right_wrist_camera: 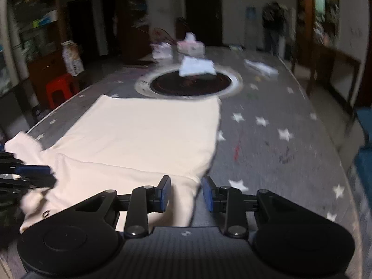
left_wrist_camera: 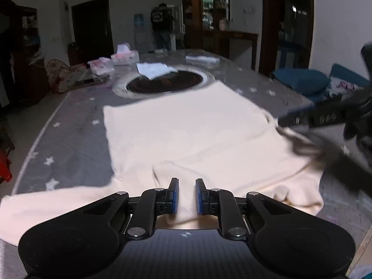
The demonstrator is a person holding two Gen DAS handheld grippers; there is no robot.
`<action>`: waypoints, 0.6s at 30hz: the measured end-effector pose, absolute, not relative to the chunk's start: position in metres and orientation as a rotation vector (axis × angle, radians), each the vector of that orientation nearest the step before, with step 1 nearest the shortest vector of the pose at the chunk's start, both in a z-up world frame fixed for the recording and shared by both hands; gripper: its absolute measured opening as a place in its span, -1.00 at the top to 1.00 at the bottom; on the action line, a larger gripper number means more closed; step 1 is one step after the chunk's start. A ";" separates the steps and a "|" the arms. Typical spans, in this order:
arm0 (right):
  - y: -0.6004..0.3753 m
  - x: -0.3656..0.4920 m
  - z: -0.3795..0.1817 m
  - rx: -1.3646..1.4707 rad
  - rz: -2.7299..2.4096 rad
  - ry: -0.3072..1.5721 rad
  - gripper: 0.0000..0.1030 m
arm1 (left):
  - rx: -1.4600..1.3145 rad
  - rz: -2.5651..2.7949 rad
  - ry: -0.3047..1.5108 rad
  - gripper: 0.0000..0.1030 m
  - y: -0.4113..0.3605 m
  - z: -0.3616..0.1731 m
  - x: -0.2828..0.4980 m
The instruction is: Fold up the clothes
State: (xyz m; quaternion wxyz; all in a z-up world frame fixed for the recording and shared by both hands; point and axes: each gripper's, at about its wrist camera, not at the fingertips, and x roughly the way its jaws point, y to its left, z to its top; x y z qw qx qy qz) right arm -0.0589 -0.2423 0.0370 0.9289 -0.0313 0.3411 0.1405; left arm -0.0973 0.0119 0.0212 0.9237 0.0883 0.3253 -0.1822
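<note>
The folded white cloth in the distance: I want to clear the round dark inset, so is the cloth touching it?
Touching. Both wrist views show the white cloth lying across the dark inset's far rim.

Grey star-print table cover (left_wrist_camera: 69,125); dark round inset (left_wrist_camera: 166,81); tissue box (left_wrist_camera: 125,54); red stool (right_wrist_camera: 61,88); person standing far back (left_wrist_camera: 162,26).

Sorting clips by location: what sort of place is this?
Probably a home living or dining room: a large grey star-patterned tablecloth, tall dark wooden display cabinets, and a blue cushioned sofa.
</note>
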 end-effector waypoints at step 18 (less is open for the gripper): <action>-0.202 -0.081 0.038 -0.212 0.442 0.733 0.41 | 0.162 -0.304 0.628 0.53 0.043 0.027 -0.119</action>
